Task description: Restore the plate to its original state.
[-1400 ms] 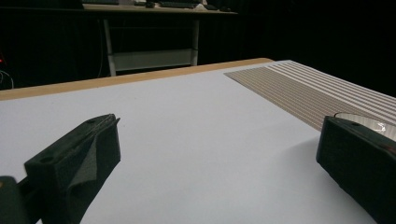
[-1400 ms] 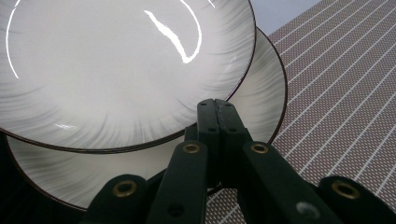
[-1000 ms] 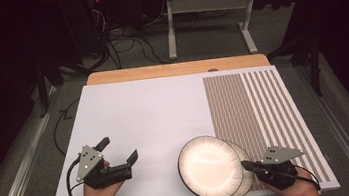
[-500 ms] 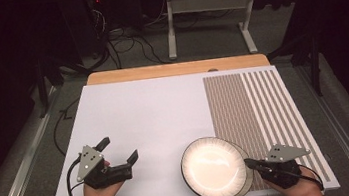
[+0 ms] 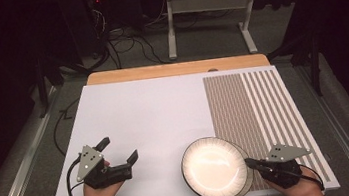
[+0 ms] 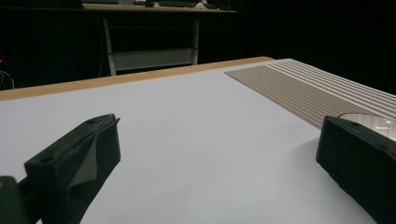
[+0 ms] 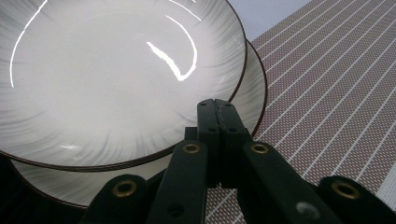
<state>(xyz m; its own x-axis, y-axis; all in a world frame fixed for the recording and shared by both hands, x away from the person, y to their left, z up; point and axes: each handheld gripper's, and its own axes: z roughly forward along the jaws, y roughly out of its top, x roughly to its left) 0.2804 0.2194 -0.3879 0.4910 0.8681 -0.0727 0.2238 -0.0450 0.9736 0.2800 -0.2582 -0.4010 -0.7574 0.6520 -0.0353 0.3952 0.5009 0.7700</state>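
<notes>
Tool, high view: right tool [image 5: 249, 163] sat at the near-right rim of the stacked plates [image 5: 215, 167]; left tool [image 5: 119, 152] gaped, well apart to their left.
Left gripper view: jaws stood wide over bare surface [image 6: 196, 135].
Right gripper view: jaws were pressed together at the lower plate [image 7: 254, 88]'s rim; whether they pinched it was unclear.

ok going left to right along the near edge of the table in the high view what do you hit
left gripper with jaws apart → stacked plates → right gripper, jaws together at the plates' right rim, over the striped mat
</notes>
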